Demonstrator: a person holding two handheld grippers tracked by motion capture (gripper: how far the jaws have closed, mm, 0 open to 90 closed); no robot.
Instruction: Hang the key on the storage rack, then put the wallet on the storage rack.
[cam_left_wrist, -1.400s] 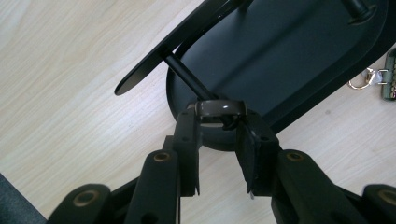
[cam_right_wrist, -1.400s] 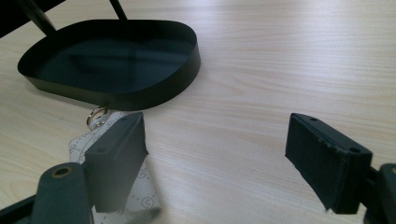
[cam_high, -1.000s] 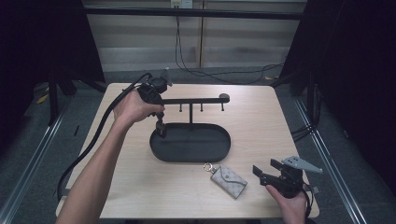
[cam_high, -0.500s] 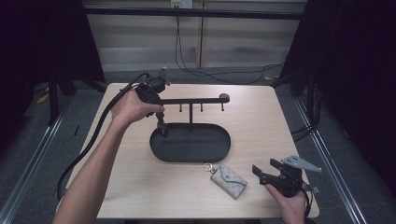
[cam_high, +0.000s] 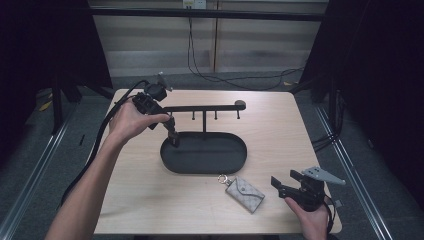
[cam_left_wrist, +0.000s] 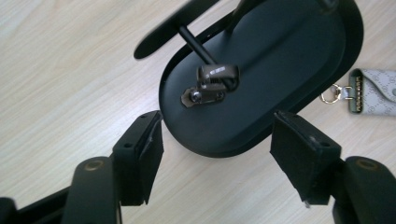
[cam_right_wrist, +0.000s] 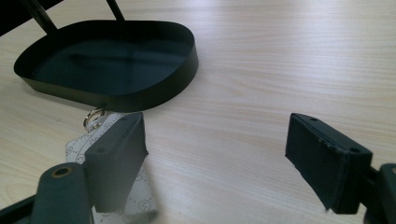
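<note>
High view, desk (cam_high: 150, 200): pale wooden top across the middle of the frame, with a person's forearms coming in from the bottom edge.
Tray (cam_high: 240, 160): black oval dish at the centre of the desk, with a low rim.
Hanger bar (cam_high: 205, 107): black rail with short pegs, standing on a post above the tray's far edge.
Left tongs (cam_high: 173, 136): left of centre, pointing down over the tray's left end. The jaws have just been opening and stand apart with nothing pressed between them.
Right tongs (cam_high: 285, 181): lower right of the frame, low over the desk, jaws apart and empty.
Key pouch (cam_high: 245, 194): grey patterned pouch with a metal ring, flat on the desk just below the tray's lower right rim, outside the tray and just left of the right tongs.
Small black item (cam_left_wrist: 210, 84): lies inside the tray, at upper centre of the left gripper view, clear of the jaws. Its exact kind is hard to tell.
Done, as it appears: the small item is set in the tray and let go.
Left, as it appears: the key pouch is not yet picked up; the right tongs seem placed to take it.
</note>
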